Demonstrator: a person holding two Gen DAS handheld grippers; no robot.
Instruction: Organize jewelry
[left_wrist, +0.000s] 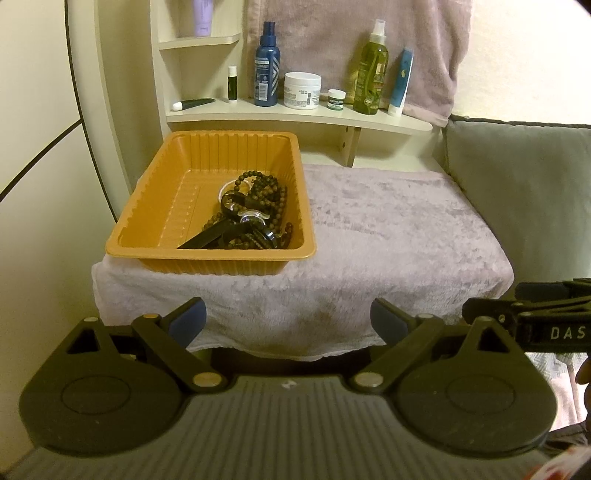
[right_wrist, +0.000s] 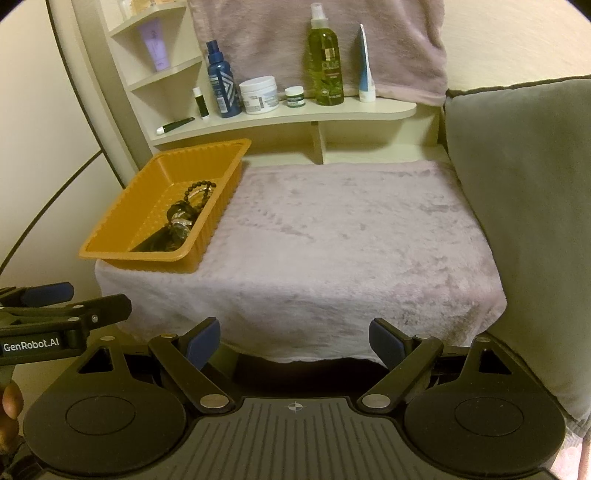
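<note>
1. Left tongs (left_wrist: 288, 319): spread wide, nothing between the blue pads, held short of the near edge of the desk.
2. Right tongs (right_wrist: 294, 341): likewise spread wide and empty, level with the same near edge; seen side-on at the right border of the left wrist view.
3. Ribbed orange plastic tray (left_wrist: 147, 206): sitting on the left part of the pale fluffy cloth (left_wrist: 388, 240) that covers the desk, its front rim close to the cloth's near edge.
4. Inside the tray, bunched toward its right half: a strand of dark brown round beads (left_wrist: 271, 192), tangled with a black strap with a clasp (left_wrist: 216, 232) and a clear, shiny round piece (left_wrist: 251, 216); exact nature of the shiny piece hard to tell.
5. Relative to the left tongs: jewelry ahead and a little to the left, apart from the pads, with the tray's front wall in between.
6. Relative to the right tongs: tray (right_wrist: 122, 236) and beads (right_wrist: 199, 186) well ahead and far to the left, well apart.
7. Behind the desk, on a cream curved shelf (left_wrist: 406, 123): dark blue spray bottle (left_wrist: 266, 66), white round jar (left_wrist: 302, 90), green spray bottle (left_wrist: 371, 74).
8. At the right: grey-green cushion (right_wrist: 524, 221) against the desk's side.
</note>
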